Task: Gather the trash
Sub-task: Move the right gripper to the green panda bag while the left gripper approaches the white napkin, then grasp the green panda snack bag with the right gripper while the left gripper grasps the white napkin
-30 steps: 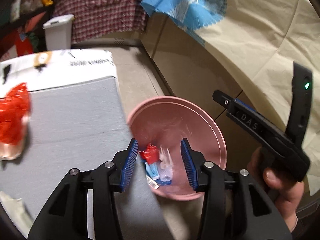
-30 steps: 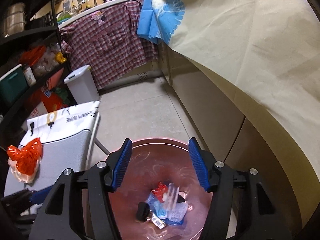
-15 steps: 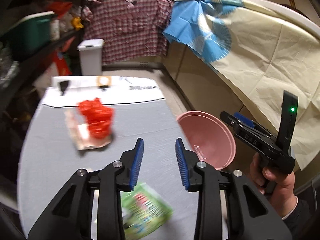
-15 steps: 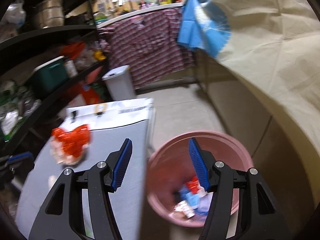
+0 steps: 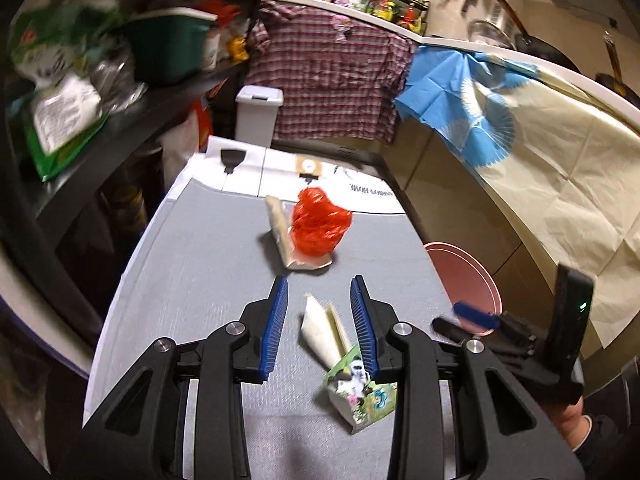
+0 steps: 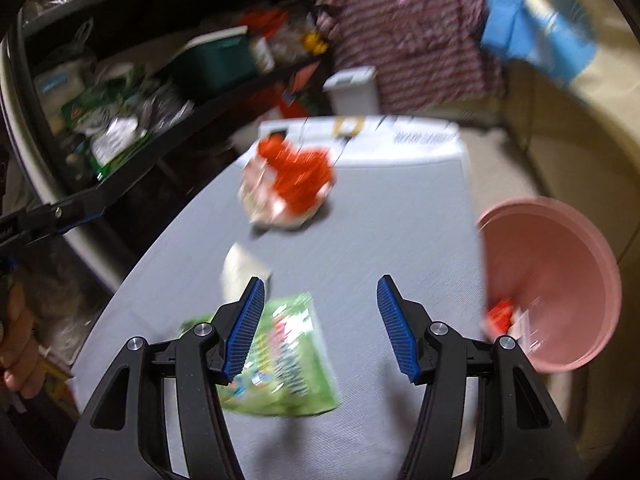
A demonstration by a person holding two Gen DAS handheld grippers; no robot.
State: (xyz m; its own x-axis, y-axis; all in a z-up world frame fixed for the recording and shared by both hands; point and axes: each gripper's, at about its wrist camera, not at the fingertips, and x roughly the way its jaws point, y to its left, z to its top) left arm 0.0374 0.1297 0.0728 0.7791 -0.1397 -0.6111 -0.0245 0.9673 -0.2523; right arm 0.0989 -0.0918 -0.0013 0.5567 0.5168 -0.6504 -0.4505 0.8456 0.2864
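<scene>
The left wrist view looked forward and down along its own left gripper (image 5: 319,322) from close above the near end of the grey table (image 5: 208,264), facing the far checked cloth (image 5: 328,80). The right wrist view looked the same way from close above the table's right side, past the right gripper (image 6: 320,322); its picture was blurred. Both views shared the table top, the red wrapper (image 5: 320,222) (image 6: 300,178), the pink bin (image 5: 464,280) (image 6: 560,280) and the shelves (image 5: 120,92) (image 6: 160,80)
</scene>
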